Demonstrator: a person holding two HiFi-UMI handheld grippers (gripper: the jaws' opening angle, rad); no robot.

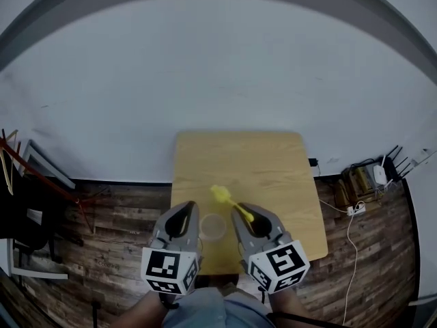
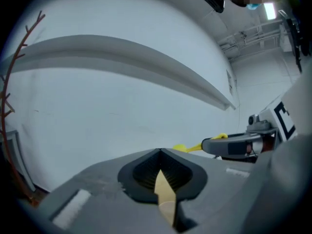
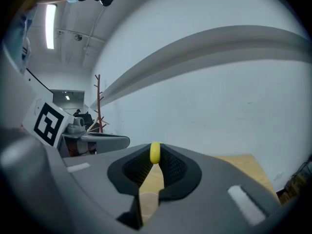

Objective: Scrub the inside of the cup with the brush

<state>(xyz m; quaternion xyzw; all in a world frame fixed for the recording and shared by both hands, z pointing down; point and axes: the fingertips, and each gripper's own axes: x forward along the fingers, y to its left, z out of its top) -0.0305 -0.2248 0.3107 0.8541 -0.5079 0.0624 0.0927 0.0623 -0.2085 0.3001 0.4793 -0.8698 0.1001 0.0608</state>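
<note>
A clear cup (image 1: 212,226) stands upright on the wooden table (image 1: 273,169), near its front edge, between my two grippers. My right gripper (image 1: 241,211) is shut on the handle of a yellow brush (image 1: 222,195); the brush head points away over the table, past the cup. In the right gripper view the yellow handle (image 3: 155,152) sits pinched between the jaw tips. My left gripper (image 1: 186,211) hovers just left of the cup, apart from it. In the left gripper view its jaws (image 2: 160,152) meet with nothing between them, and the brush (image 2: 187,147) shows to the right.
The table is small, with its left, right and front edges close to the grippers. A red coat rack (image 1: 41,176) stands at the left on the wood floor. A power strip with cables (image 1: 355,209) lies at the right. A white wall lies beyond the table.
</note>
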